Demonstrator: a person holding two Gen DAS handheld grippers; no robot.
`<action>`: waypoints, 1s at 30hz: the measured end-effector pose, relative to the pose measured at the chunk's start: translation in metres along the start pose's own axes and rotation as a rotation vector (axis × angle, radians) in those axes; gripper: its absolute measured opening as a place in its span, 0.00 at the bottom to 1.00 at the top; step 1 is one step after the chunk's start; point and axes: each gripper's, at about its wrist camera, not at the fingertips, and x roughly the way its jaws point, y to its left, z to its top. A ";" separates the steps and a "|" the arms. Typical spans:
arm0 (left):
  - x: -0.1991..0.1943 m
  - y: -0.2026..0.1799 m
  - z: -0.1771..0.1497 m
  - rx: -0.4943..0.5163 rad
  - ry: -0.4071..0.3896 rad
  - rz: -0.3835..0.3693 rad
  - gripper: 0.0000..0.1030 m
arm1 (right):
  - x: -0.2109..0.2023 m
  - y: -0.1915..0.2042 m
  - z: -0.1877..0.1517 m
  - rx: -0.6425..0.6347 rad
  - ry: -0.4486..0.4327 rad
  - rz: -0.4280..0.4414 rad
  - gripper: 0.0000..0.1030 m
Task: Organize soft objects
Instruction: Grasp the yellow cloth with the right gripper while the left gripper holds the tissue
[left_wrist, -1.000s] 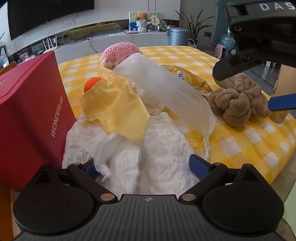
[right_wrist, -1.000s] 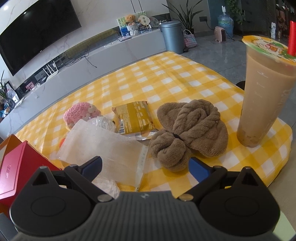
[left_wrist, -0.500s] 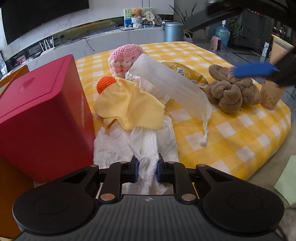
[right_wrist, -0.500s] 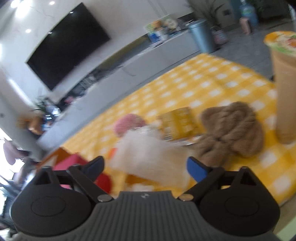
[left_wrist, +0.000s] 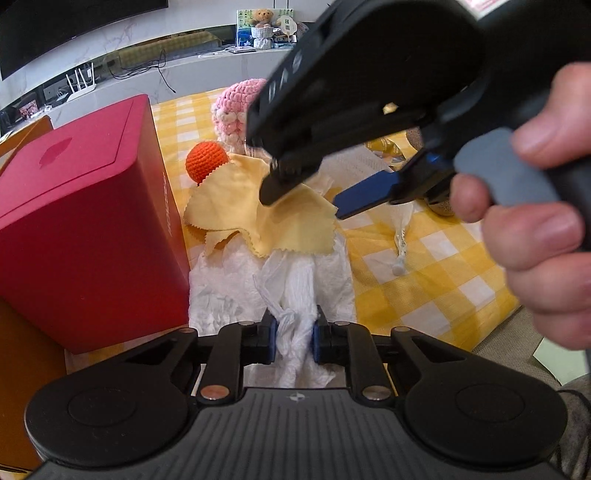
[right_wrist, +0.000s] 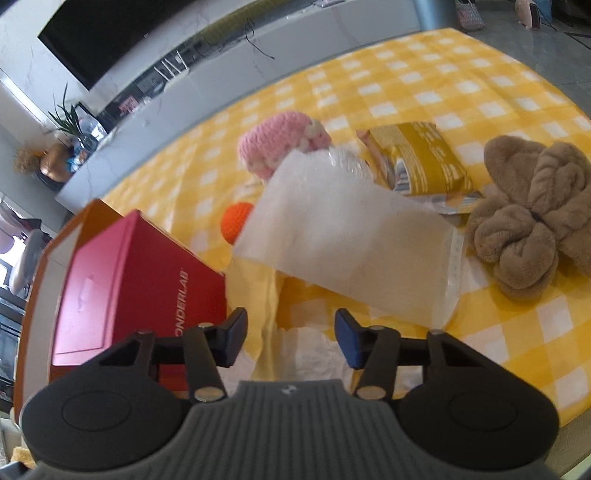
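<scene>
My left gripper (left_wrist: 293, 343) is shut on a bunched fold of the white tissue (left_wrist: 295, 284) at the table's near edge. A yellow cloth (left_wrist: 266, 218) lies over the tissue's far part. My right gripper (left_wrist: 306, 203), held by a person's hand (left_wrist: 535, 221), hangs just above that cloth. In the right wrist view its jaws are closing (right_wrist: 291, 336), with the yellow cloth (right_wrist: 258, 288) and tissue (right_wrist: 310, 347) below and between them, and the pads are clear of the cloth. A pink crochet piece (right_wrist: 280, 140), an orange crochet ball (right_wrist: 234, 221) and a brown towel (right_wrist: 535, 210) lie further off.
A red box (left_wrist: 81, 221) stands close on the left of the tissue. A translucent plastic bag (right_wrist: 343, 236) leans over the cloth, with a yellow snack packet (right_wrist: 421, 158) behind it. The yellow checked tablecloth (right_wrist: 406, 81) covers the table.
My left gripper closed on the white tissue and has held it since. The right gripper swung left from the brown towel to above the yellow cloth, and its jaws narrowed.
</scene>
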 end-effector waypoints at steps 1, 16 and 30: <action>0.000 0.001 0.000 -0.002 0.001 0.000 0.19 | 0.003 0.001 0.000 -0.009 -0.001 -0.003 0.39; -0.027 -0.007 -0.004 0.068 -0.033 0.009 0.17 | -0.056 -0.023 0.003 0.016 -0.241 0.361 0.00; -0.021 0.005 -0.007 0.033 0.053 -0.003 0.17 | -0.027 -0.057 0.004 0.157 -0.095 0.139 0.05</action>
